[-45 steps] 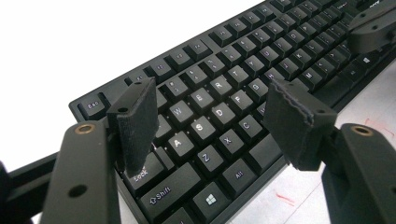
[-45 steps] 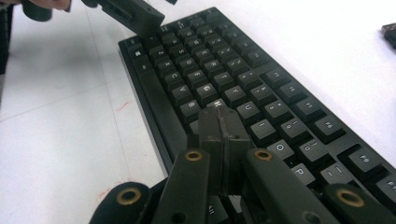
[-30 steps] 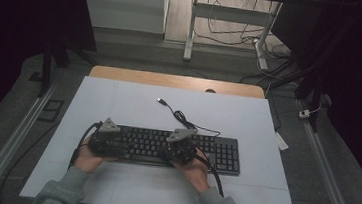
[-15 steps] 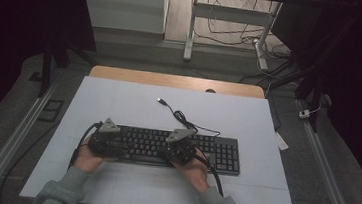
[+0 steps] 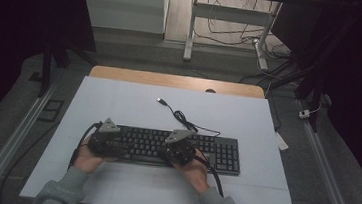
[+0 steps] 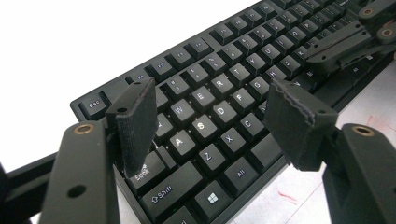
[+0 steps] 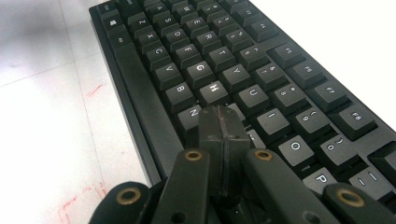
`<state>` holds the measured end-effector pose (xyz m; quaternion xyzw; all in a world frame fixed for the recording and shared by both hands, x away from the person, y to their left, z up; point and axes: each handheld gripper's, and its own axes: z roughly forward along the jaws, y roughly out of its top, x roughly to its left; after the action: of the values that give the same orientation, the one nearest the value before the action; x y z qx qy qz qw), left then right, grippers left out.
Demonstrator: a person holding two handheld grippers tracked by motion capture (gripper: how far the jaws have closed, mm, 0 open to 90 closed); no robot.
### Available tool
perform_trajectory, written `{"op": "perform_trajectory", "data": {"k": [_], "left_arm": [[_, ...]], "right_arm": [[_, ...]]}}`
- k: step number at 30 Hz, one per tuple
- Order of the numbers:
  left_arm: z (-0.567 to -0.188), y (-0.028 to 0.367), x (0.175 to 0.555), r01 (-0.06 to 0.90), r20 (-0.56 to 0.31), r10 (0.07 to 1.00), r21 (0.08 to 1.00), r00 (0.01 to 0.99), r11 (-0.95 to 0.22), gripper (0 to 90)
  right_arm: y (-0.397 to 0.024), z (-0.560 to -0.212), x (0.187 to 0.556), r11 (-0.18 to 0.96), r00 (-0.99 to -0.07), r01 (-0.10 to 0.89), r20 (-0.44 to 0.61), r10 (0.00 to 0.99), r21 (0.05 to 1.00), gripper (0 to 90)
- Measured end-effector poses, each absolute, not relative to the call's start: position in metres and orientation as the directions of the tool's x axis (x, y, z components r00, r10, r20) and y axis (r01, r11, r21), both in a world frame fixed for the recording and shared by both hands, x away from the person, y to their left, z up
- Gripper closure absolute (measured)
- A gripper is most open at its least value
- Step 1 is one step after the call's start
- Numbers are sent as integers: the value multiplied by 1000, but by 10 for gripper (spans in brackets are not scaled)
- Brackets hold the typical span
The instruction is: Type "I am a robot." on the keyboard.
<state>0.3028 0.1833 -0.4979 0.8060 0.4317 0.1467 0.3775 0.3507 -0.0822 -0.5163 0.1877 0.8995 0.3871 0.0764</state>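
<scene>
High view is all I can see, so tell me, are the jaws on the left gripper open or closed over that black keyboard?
Observer: The left gripper is open, its jaws spread wide above the A, S, D keys of the black keyboard.
Operator: And the right one?
Observer: The right gripper is shut, its two pads pressed flat together with nothing between them.
Operator: Which keys is it near?
Observer: Its tip sits just below the H key, beside N, around the J position.

Room dim, edges black | table overexposed – perhaps lit overhead | jaws blurred
</scene>
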Motion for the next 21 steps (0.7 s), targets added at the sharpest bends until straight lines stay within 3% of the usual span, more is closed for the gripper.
{"op": "perform_trajectory", "data": {"k": [11,21], "left_arm": [[-497,185,302,579,-85,810,742,580,-337,341],[-496,186,301,575,-83,813,748,576,-331,341]], "right_arm": [[-98,-499,348,563,-910,274,20,414,779,893],[-129,-492,348,532,-889,294,23,457,794,647]]}}
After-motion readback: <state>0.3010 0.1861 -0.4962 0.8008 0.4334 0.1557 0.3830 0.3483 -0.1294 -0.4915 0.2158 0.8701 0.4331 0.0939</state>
